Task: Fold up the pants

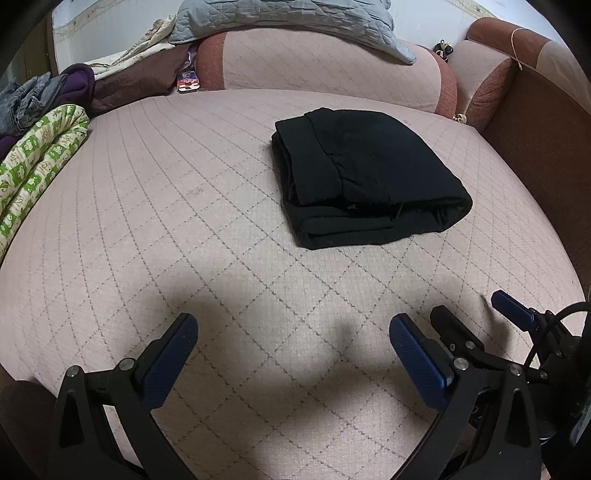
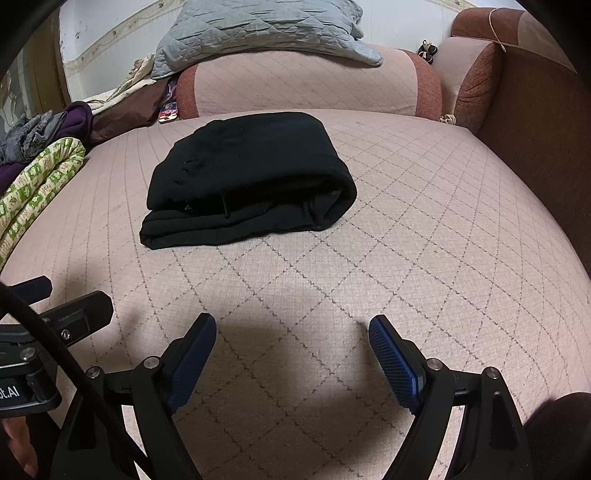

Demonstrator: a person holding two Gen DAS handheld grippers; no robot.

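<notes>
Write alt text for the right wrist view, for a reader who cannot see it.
Black pants lie folded into a compact bundle on a pink quilted sofa seat. The right tool hovers open and empty in the foreground, well short of them. Part of the left tool shows at the left edge.

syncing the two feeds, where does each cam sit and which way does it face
Left wrist: on the left gripper, facing forward over the sofa seat at the pants; own fingers open, right gripper at right.
Right wrist: on the right gripper, same heading; own fingers open, left gripper's tips at left.
Shared: pants, seat, quilt.
</notes>
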